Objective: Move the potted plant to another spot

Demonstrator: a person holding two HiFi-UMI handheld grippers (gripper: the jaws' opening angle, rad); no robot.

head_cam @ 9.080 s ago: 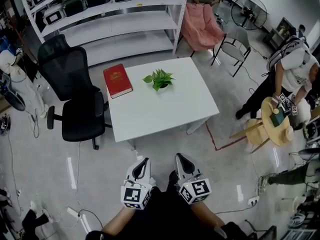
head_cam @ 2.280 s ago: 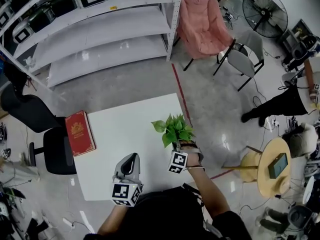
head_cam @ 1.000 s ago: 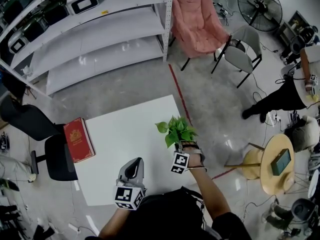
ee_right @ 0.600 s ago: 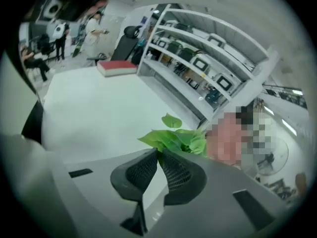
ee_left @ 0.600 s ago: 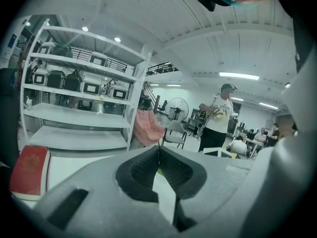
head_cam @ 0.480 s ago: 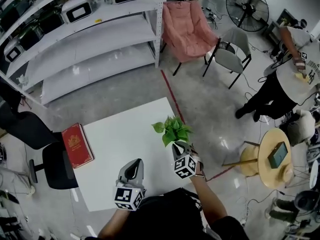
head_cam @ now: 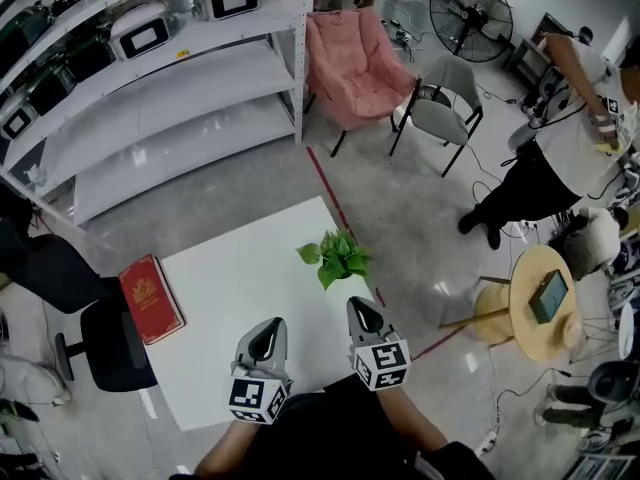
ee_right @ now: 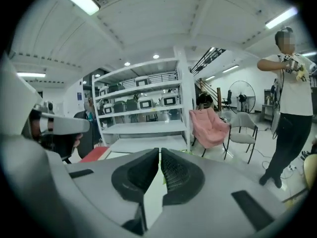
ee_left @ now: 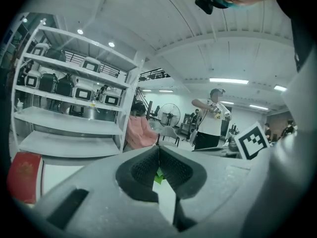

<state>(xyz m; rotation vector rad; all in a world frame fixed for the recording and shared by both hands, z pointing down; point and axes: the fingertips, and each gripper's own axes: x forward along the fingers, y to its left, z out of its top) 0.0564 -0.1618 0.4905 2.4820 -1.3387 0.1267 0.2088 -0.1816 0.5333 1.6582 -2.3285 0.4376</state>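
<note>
The potted plant [head_cam: 335, 258] stands upright on the white table [head_cam: 240, 298], close to the table's right edge and clear of both grippers. The left gripper [head_cam: 265, 326] and the right gripper [head_cam: 358, 306] hang side by side over the near part of the table, both pointing away from the person; the right one is nearer the plant, its tip a little short of the leaves. In the left gripper view, the left gripper's jaws meet at their tips with nothing between them, and a scrap of green leaf shows beyond. In the right gripper view, the right gripper's jaws are drawn together to a thin slit, also empty. 1 red book [head_cam: 150, 298] lies at the table's left edge, well apart from the plant. A black office chair [head_cam: 110, 343] stands just beside that edge.
</note>
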